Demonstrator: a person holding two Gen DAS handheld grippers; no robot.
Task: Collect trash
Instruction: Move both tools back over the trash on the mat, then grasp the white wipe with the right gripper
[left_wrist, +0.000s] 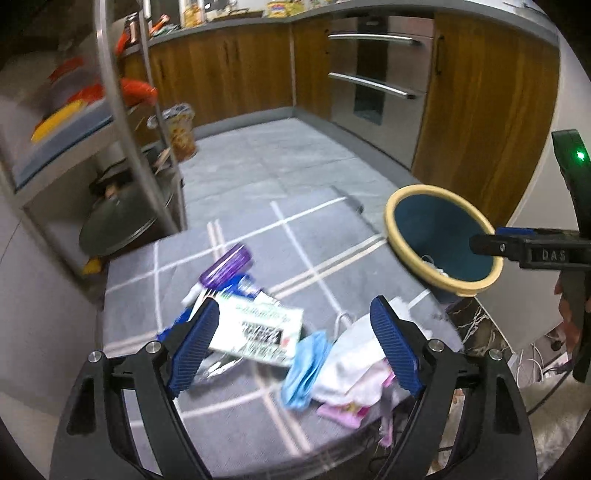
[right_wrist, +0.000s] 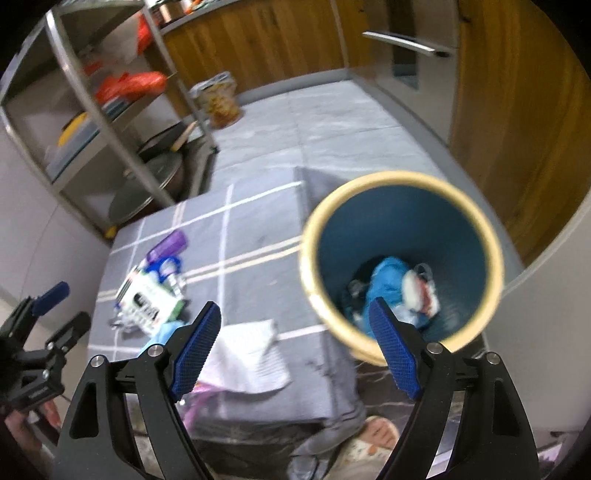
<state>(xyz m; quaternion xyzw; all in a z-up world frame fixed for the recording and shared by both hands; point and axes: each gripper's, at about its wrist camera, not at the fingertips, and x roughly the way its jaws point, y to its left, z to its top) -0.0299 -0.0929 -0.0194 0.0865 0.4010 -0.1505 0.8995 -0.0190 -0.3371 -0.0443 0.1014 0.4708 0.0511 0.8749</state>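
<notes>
1. Standing beside the table (left_wrist: 258, 236), I see the trash still lying on its grey checked cloth: a green and white carton (left_wrist: 258, 328), a purple tube (left_wrist: 227, 266), a blue cloth (left_wrist: 306, 365) and white paper (left_wrist: 354, 354).
2. The left gripper (left_wrist: 295, 343) hangs directly over this pile, its fingers spread wide and nothing between them.
3. The right gripper (right_wrist: 295, 347) is also spread and empty; it hangs near the bin (right_wrist: 491, 236), which stands off the table's right edge and already has some blue and white trash inside.
4. The pile lies to the left of the bin, so I judge the left hand is the nearer one for the next pick.
5. The carton's long axis runs roughly across the left fingers' gap, so turning the wrist may help.
</notes>
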